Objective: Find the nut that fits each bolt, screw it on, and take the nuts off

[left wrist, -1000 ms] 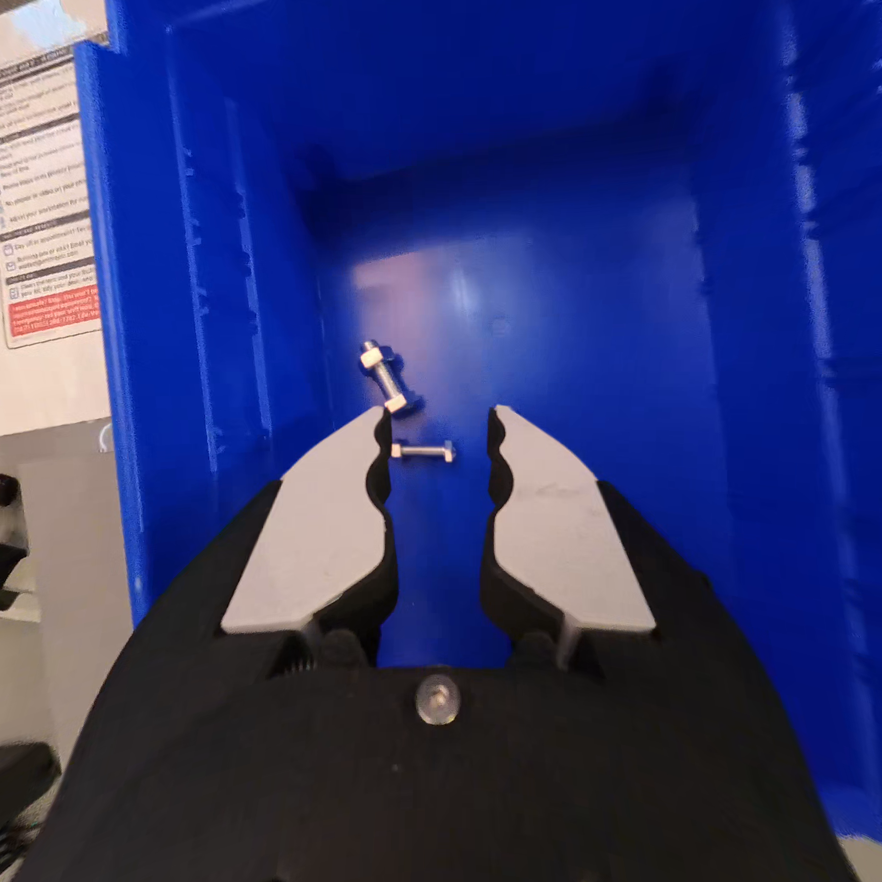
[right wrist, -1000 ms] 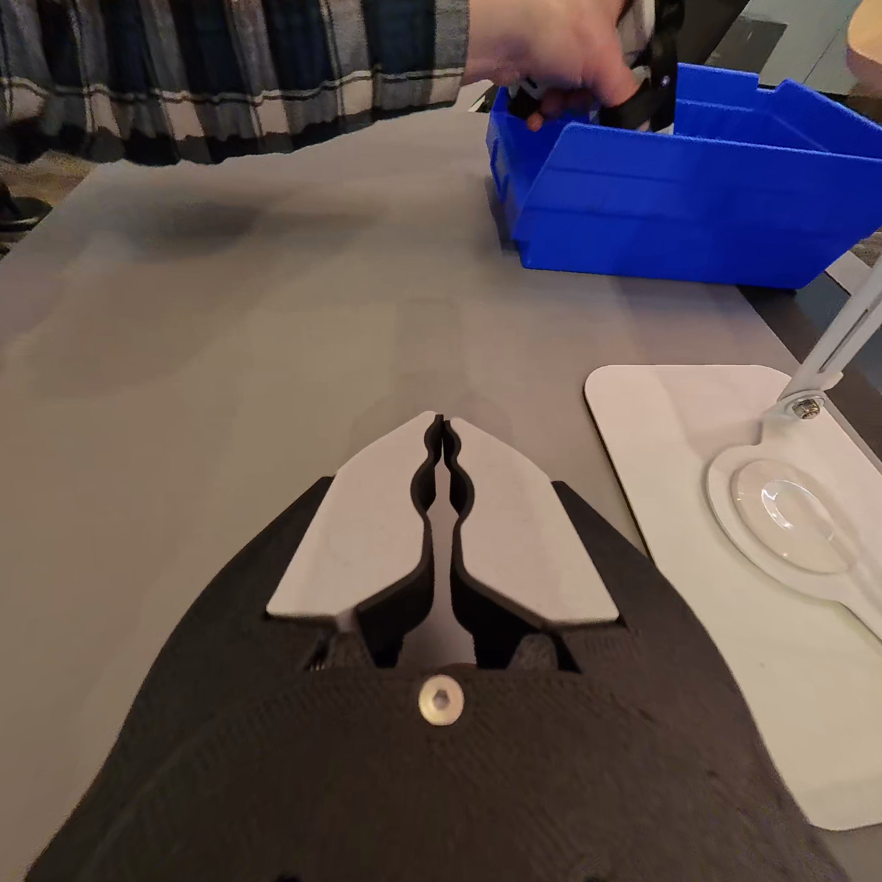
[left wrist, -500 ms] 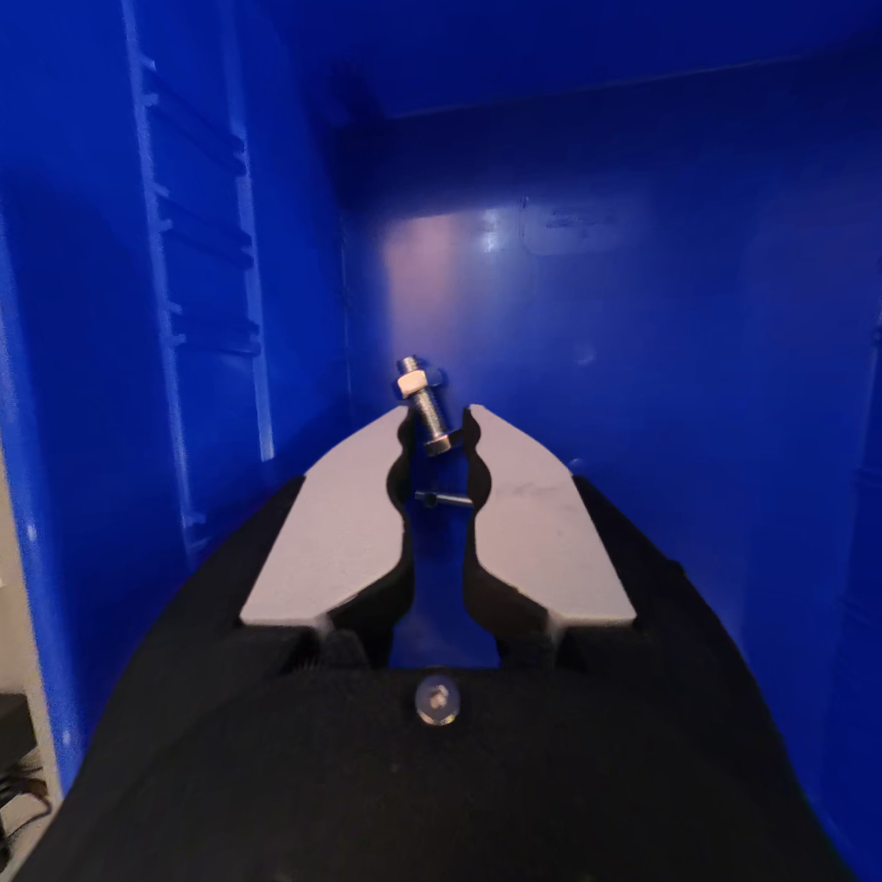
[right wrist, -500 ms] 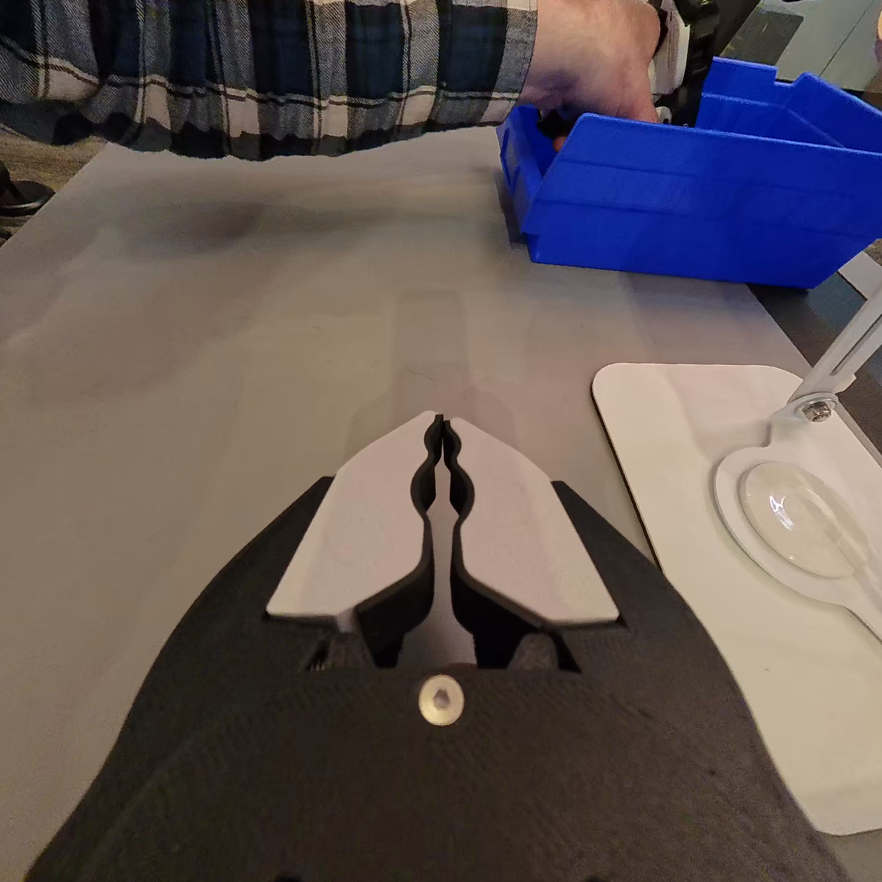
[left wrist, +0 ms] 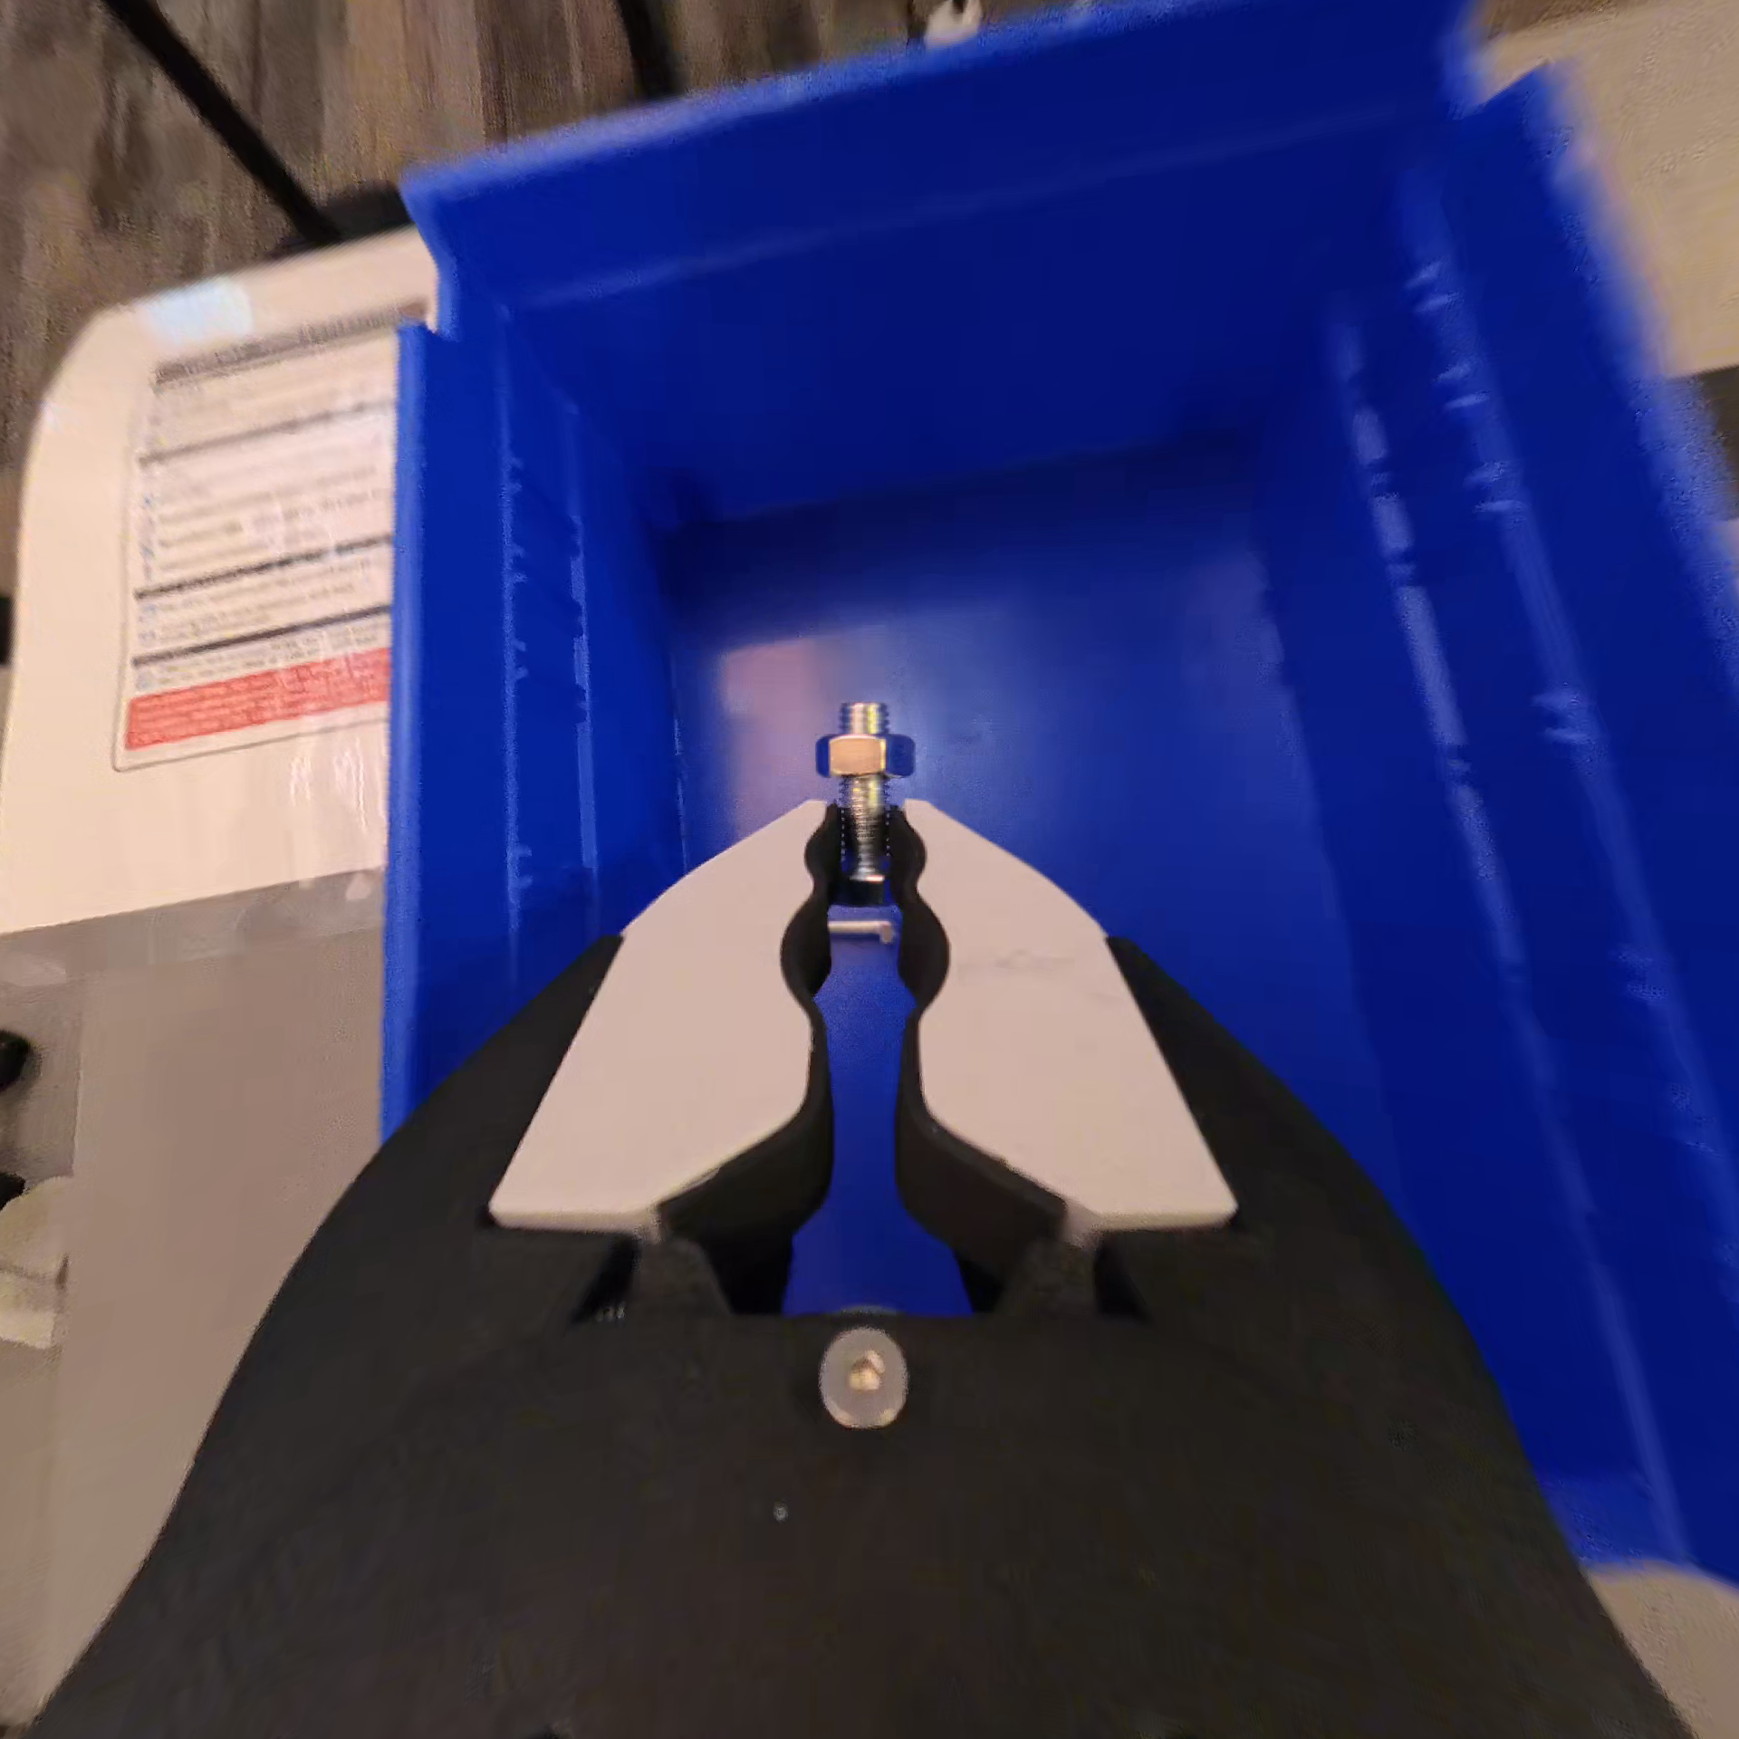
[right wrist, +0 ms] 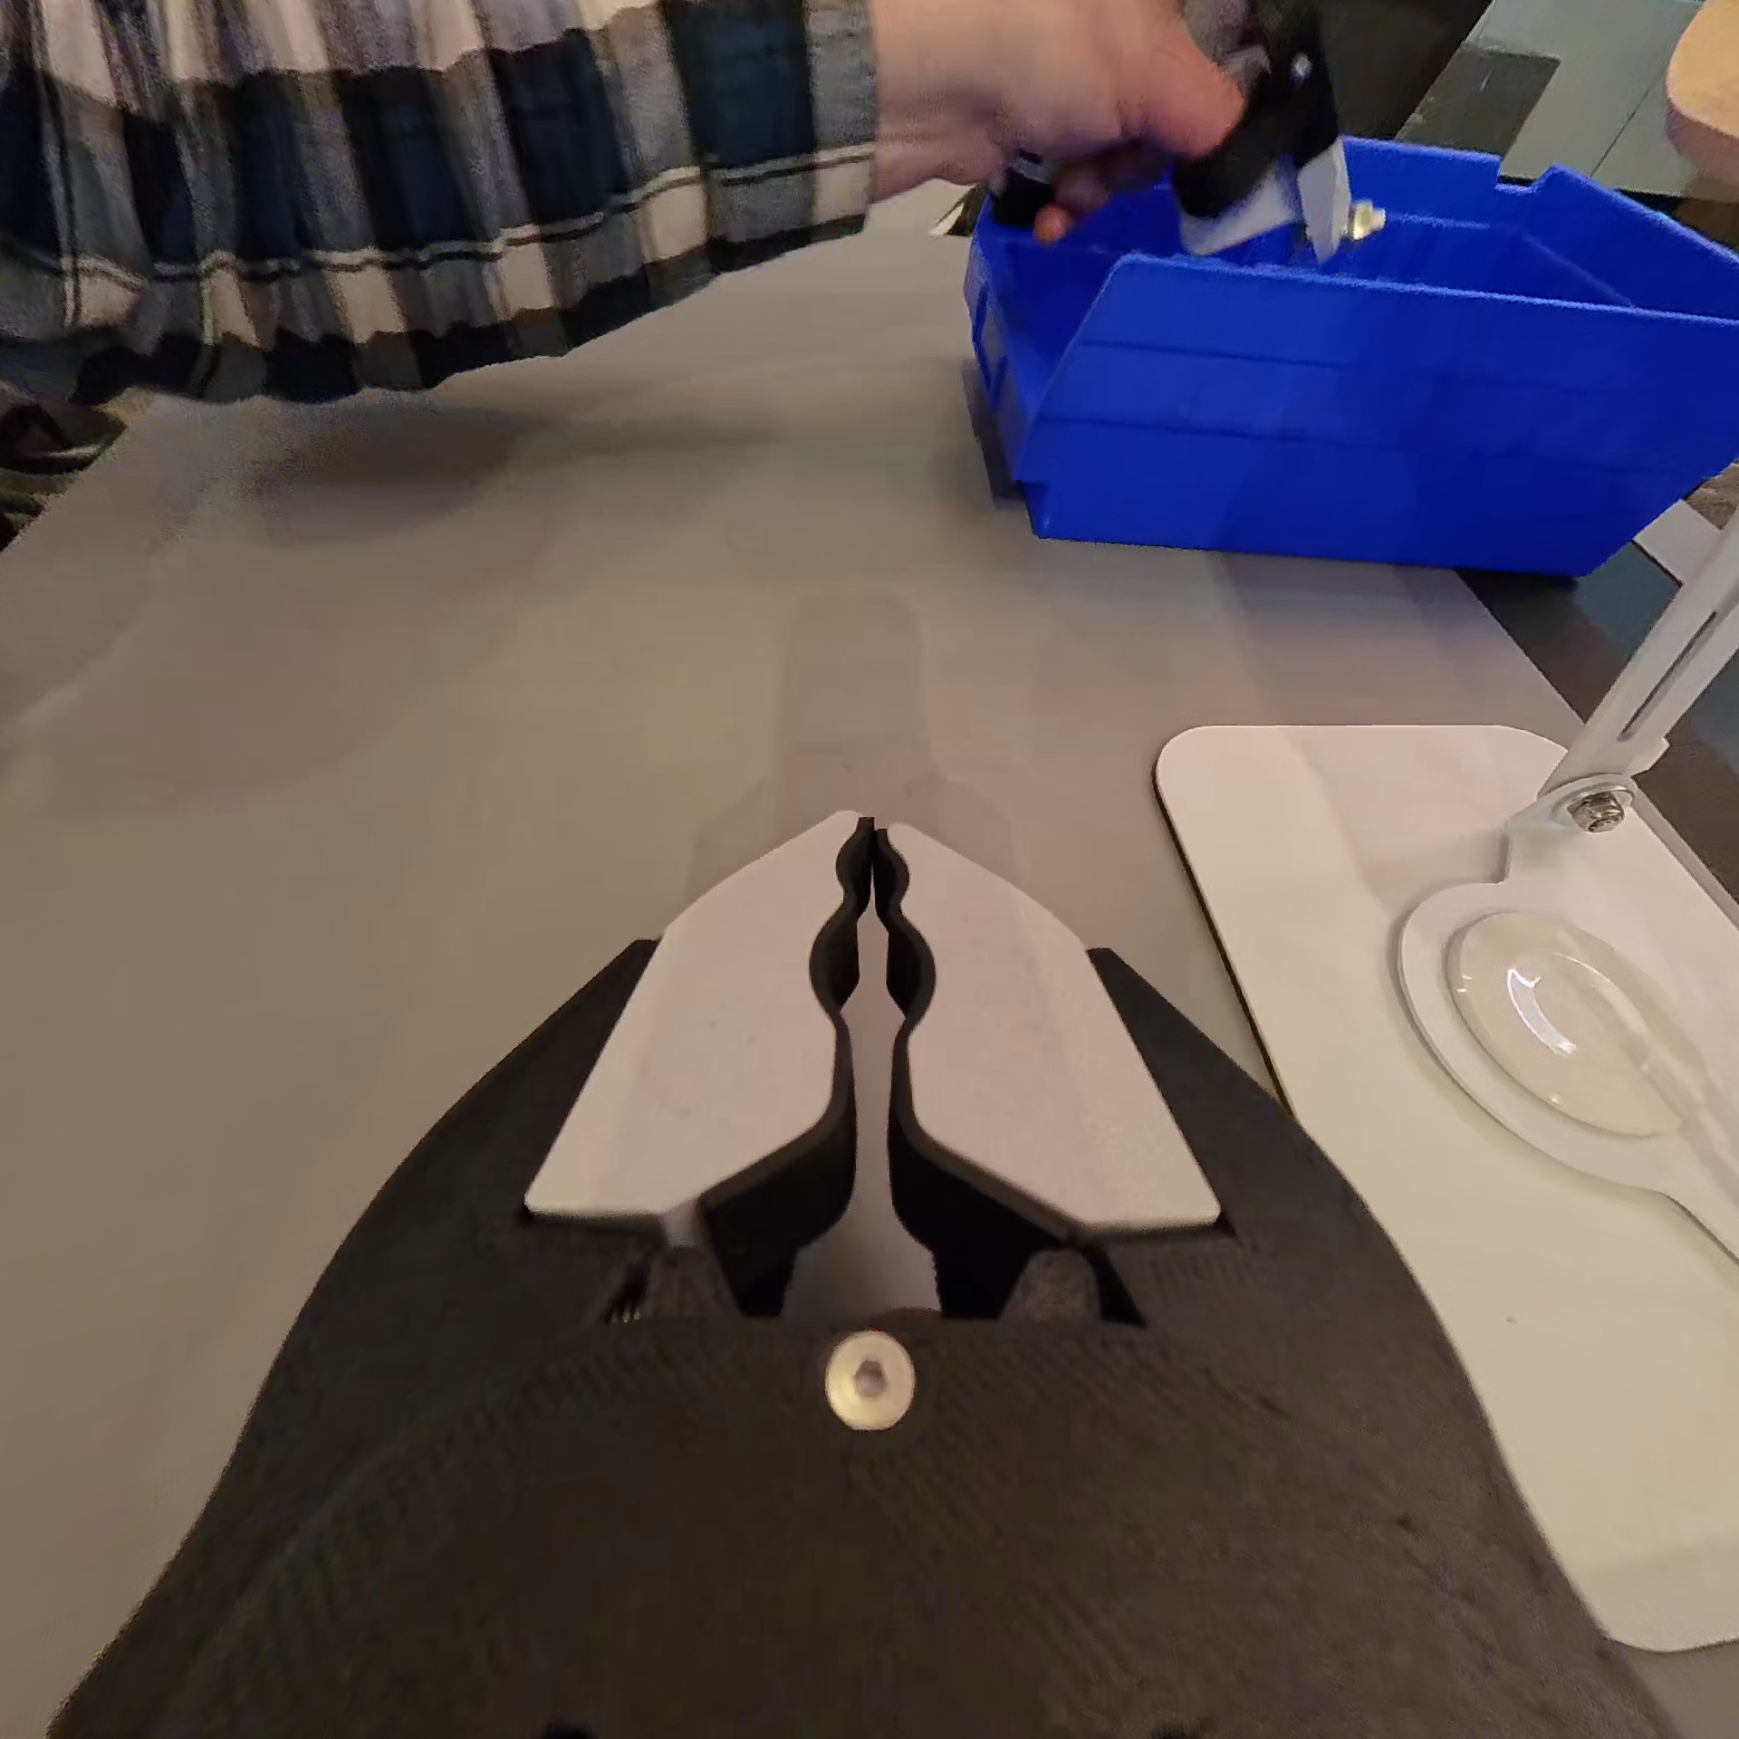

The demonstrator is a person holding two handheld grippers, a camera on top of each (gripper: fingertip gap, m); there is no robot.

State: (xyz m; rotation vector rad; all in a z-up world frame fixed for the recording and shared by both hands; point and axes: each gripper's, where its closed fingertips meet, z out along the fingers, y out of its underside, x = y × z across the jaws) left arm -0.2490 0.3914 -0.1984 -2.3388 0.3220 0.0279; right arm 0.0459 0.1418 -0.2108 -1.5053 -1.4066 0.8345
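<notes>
Bolt [left wrist: 864,833] with a nut [left wrist: 858,755] already threaded near its far end sits clamped between the left gripper [left wrist: 864,828]'s dark pads, which press on the threaded shank; the head end lies back in the jaw hollow. The pair is held above the floor of the blue bin [left wrist: 1082,395], over its middle. A second, smaller bolt [left wrist: 861,929] shows through the jaw gap, lying on the bin floor.

Judged from this, the task is at an early stage — one assembled pair is picked up, its nut not yet taken off, and at least one more fastener waits in the bin. No loose nuts can be seen.

The right gripper [right wrist: 873,833] hangs over the grey table [right wrist: 470,706], its fingertips closed on nothing, well apart from the bin. It would probably be needed to turn the nut.

Room is tight only inside the bin: tall walls stand on both sides and a rim ahead, so lifting clear comes first. Outside — a wide bare stretch of table, bounded on the right by a white base plate [right wrist: 1317,847] carrying a clear lens [right wrist: 1553,1026].
</notes>
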